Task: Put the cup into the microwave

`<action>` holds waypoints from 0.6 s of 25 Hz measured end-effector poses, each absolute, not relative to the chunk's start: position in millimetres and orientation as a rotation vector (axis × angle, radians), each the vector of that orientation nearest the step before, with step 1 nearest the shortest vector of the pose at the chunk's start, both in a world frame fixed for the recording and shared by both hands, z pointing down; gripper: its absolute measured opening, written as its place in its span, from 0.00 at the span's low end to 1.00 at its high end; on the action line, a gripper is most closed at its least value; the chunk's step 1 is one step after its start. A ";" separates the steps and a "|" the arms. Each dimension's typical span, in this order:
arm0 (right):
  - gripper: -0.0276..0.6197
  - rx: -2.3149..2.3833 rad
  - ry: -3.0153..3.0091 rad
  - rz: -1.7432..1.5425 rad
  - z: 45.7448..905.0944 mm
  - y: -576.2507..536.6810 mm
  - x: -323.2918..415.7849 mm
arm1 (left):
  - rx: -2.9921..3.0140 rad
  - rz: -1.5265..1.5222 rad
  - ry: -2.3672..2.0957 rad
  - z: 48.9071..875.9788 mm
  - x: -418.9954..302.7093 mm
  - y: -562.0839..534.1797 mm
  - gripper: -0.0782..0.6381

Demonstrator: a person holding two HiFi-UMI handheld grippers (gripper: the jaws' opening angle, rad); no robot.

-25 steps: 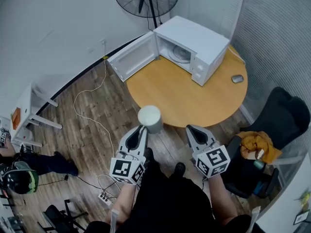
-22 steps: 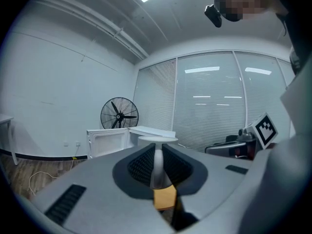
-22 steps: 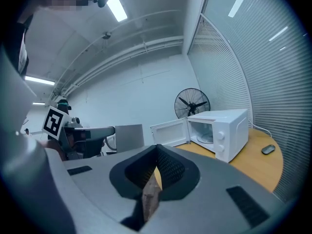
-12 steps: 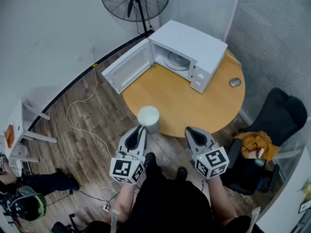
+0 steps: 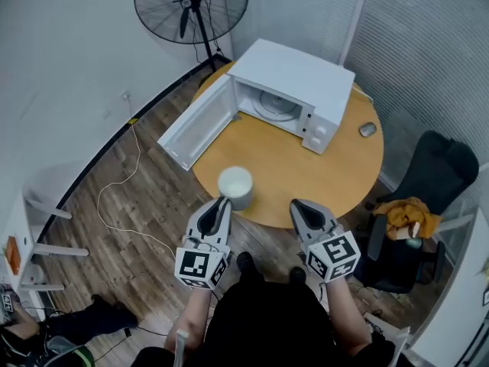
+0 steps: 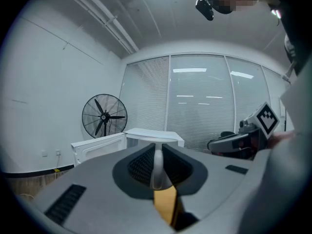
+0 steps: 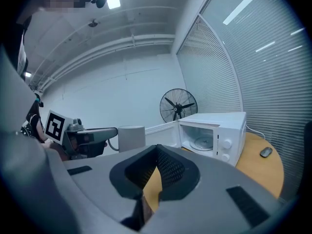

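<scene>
In the head view a white cup [image 5: 235, 187] hangs upright over the near edge of the round wooden table [image 5: 336, 170]. My left gripper [image 5: 222, 203] is shut on its handle. The left gripper view shows that thin white handle [image 6: 157, 167] pinched between the dark pads. The white microwave [image 5: 294, 90] stands at the table's far side with its door [image 5: 197, 122] swung wide open to the left and the glass turntable showing. My right gripper [image 5: 299, 206] is shut on nothing, level with the left one. The right gripper view shows the cup [image 7: 131, 138] to the left of the microwave [image 7: 214, 135].
A computer mouse [image 5: 367, 129] lies on the table right of the microwave. A standing fan [image 5: 191, 6] is behind the table by the wall. A black chair [image 5: 428, 178] with an orange cloth [image 5: 405, 216] stands at the right. A white cable [image 5: 126, 174] trails over the wooden floor.
Both grippers and the cup have come forward toward the table. The cup was over the floor and now hangs above the table's near edge. The microwave looks nearer.
</scene>
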State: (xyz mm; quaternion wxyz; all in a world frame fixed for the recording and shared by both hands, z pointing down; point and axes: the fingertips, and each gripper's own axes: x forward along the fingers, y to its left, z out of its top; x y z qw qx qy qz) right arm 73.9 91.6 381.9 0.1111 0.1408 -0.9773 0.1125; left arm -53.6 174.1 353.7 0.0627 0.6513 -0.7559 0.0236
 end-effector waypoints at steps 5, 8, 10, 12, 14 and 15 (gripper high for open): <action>0.06 0.514 -2.850 0.351 385.4 90.7 51.8 | 2.045 0.072 -2.212 356.5 -80.8 163.3 0.17; 0.06 0.573 -2.834 0.369 389.0 92.9 42.5 | 2.091 0.085 -2.166 359.1 -91.4 161.1 0.17; 0.06 0.602 -2.825 0.377 391.6 95.4 39.0 | 2.117 0.095 -2.145 361.9 -95.7 160.1 0.17; 0.06 0.618 -2.818 0.388 395.2 99.1 37.1 | 2.135 0.102 -2.124 367.2 -98.5 158.4 0.17; 0.06 0.629 -2.808 0.394 399.6 99.3 36.0 | 2.144 0.094 -2.106 373.3 -101.2 153.1 0.17; 0.06 0.634 -2.802 0.396 401.4 98.1 35.7 | 2.146 0.085 -2.100 375.7 -102.2 150.0 0.17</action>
